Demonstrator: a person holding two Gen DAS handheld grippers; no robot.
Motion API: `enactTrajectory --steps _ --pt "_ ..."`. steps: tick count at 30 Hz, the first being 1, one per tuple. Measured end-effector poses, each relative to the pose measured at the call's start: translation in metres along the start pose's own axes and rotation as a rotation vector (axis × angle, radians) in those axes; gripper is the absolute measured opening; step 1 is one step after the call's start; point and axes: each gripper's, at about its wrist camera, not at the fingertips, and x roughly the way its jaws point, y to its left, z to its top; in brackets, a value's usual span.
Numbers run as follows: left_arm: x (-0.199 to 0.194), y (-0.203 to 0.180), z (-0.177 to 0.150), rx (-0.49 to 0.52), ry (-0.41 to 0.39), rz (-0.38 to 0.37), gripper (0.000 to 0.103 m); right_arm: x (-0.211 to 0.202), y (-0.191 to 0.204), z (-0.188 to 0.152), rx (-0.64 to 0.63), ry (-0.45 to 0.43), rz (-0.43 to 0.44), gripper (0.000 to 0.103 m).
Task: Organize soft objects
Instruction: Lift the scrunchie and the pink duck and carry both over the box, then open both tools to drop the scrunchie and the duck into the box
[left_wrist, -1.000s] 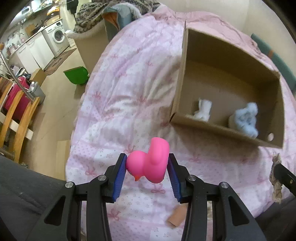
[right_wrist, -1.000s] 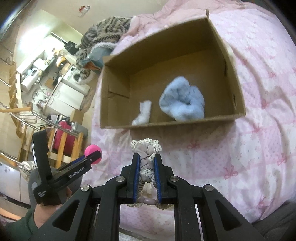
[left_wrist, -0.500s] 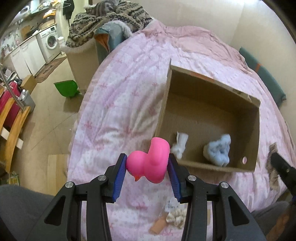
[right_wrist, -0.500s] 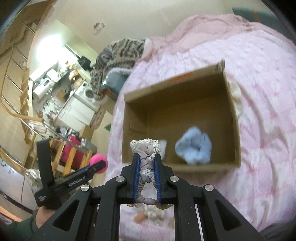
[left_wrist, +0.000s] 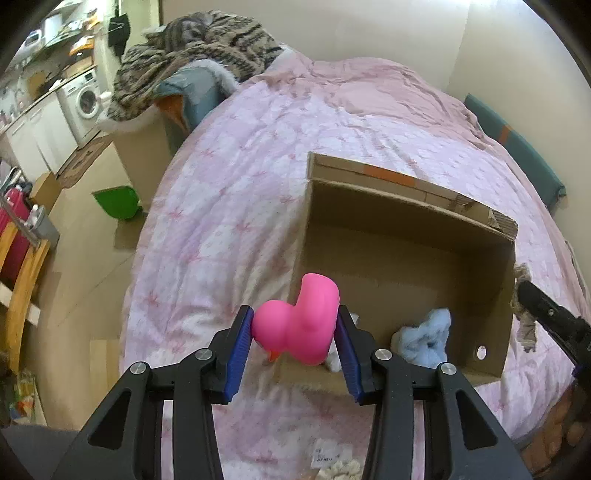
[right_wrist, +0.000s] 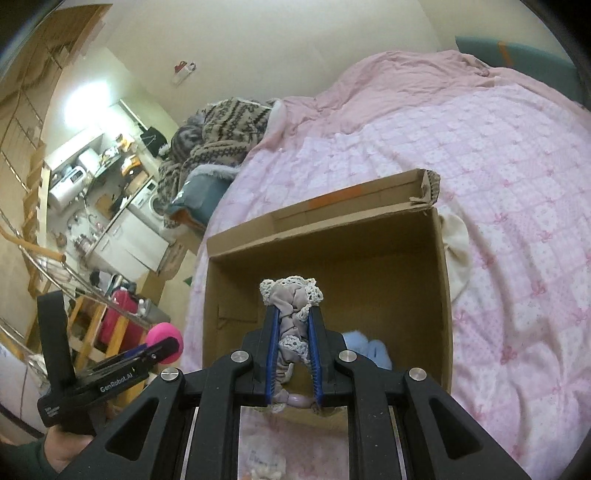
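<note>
Holding a bright pink rubber duck (left_wrist: 297, 328) with an orange beak, your left gripper (left_wrist: 295, 343) has its blue pads clamped on the toy's two sides, above the near left corner of the cardboard box (left_wrist: 406, 236). Your right gripper (right_wrist: 291, 339) is pinched nearly together on a bunched grey cloth with cream lace trim (right_wrist: 291, 302), which sticks up past the fingertips, above the box's near wall. The open box sits on the bed's pink quilt (left_wrist: 229, 206). Inside it, at the near wall, lie a fluffy light blue piece (left_wrist: 424, 339) and a small white piece (left_wrist: 336, 360), the latter mostly hidden behind the left gripper. A cream cloth (right_wrist: 458, 254) lies on the quilt against the box's right wall. Beyond the bed's far corner is a heap of patterned knitwear (left_wrist: 192, 55), and a green bin (left_wrist: 116, 201) stands on the floor.
</note>
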Motion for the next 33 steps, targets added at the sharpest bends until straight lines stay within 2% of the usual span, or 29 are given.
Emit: enactTrajectory --steps 7,10,14,26,33 --pt "0.022 -0.024 0.01 0.073 -0.045 -0.007 0.04 0.019 -0.012 -0.004 0.006 0.016 -0.003 0.017" --pt "0.035 -0.034 0.007 0.1 -0.048 -0.023 0.04 0.028 -0.017 -0.01 0.019 0.036 -0.003 0.017" --pt "0.048 -0.038 -0.003 0.102 -0.08 -0.006 0.04 0.04 -0.023 -0.017 0.036 0.066 -0.012 0.017" --pt "0.069 -0.037 -0.013 0.124 -0.021 -0.037 0.04 0.066 -0.026 -0.028 0.018 0.134 -0.064 0.017" --pt "0.07 -0.041 -0.017 0.147 -0.021 -0.036 0.04 0.072 -0.025 -0.028 0.007 0.151 -0.072 0.017"
